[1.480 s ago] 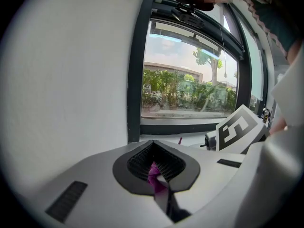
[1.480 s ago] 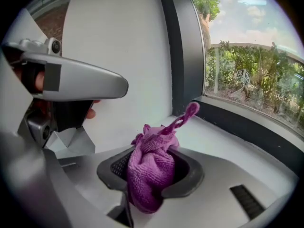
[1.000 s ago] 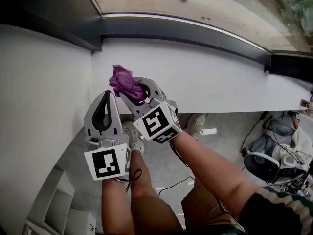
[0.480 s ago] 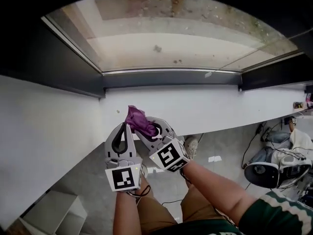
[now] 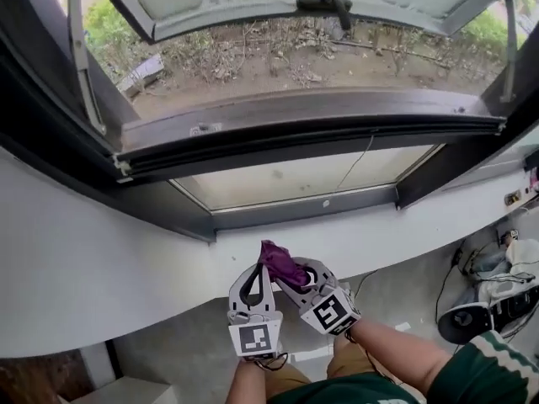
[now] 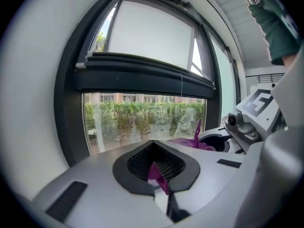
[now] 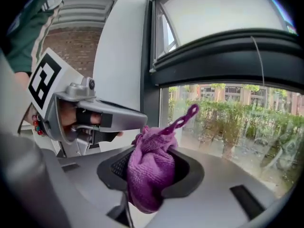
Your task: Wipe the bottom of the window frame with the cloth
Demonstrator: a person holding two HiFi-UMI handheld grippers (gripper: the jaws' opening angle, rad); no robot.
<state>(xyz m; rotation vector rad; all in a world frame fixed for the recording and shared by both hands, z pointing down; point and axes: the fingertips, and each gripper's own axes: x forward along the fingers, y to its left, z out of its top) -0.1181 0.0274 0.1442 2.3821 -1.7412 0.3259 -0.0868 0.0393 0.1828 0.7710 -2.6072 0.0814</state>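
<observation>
Cloth: purple, nubbly pile, soft. Bunched into a lump with a small loop sticking up. Held in the air near the person, at the tips of both claws.
Right claw: clenched on the bulk of the cloth, which bulges out over the jaws.
Left claw: closed, with only a thin purple corner pinched between its jaws. It sits just left of the right claw.
Frame: dark, smooth and hard-edged. The bottom rail is a long narrow bar running left to right.
Ledge: white, matte and flat, lying between the claws and the rail.
Key relation: the rail lies on the far side of the cloth, across the ledge, and they are apart. Both claws are about equally near it.
Judgement: wiping has not begun. The right claw holds the mass, so it likely leads. Push the cloth to the rail, then stroke along the rail's long axis.
Risk: a tight lump gives a small contact patch.
</observation>
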